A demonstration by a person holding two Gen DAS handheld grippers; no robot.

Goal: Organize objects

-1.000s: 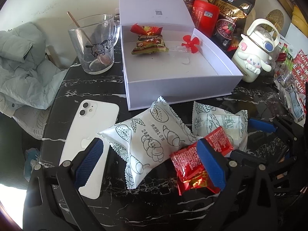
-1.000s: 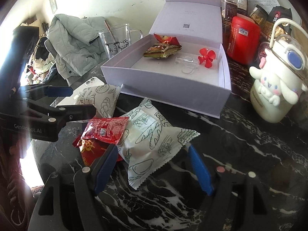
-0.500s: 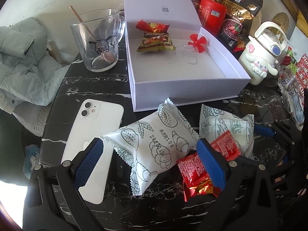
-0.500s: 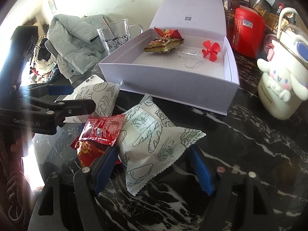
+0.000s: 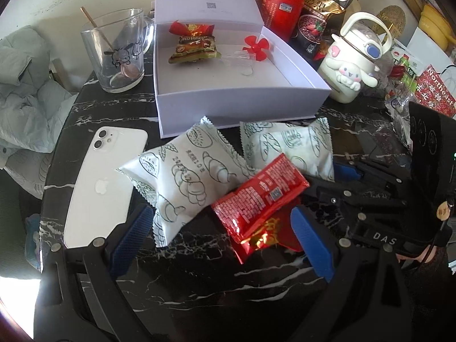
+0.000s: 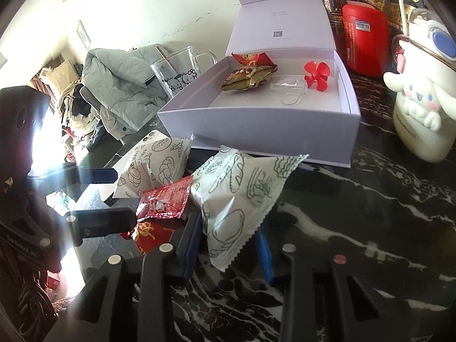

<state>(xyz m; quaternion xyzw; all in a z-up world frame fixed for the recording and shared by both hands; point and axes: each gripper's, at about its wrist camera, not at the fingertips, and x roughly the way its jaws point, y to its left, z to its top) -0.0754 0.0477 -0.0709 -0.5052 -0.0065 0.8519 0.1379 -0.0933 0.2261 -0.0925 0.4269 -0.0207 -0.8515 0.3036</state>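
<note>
Count on black marble table (image 5: pixel 199 285): white bread-print packets, 2 (image 5: pixel 185 179) (image 5: pixel 293 148); red snack packets outside box, 2 (image 5: pixel 259 196) (image 5: pixel 270 233); white box (image 5: pixel 228 105), 1, holding snack packets, 2 (image 5: pixel 193 50) (image 5: pixel 191 28), red propeller, 1 (image 5: pixel 256 48); white phone, 1 (image 5: pixel 102 182); glass mug, 1 (image 5: pixel 116 54)

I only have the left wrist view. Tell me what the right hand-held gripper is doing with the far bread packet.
Observer: The right hand-held gripper has its blue pads against either side of the bread packet's near corner. It looks gripped.
Operator: Report whether it is off the table.
Observer: The near end tents up between the pads. The far end lies in front of the white box.
Operator: Check the mug's other side.
Observer: The glass mug shows a Hello Kitty drawing next to the dog one.
</note>
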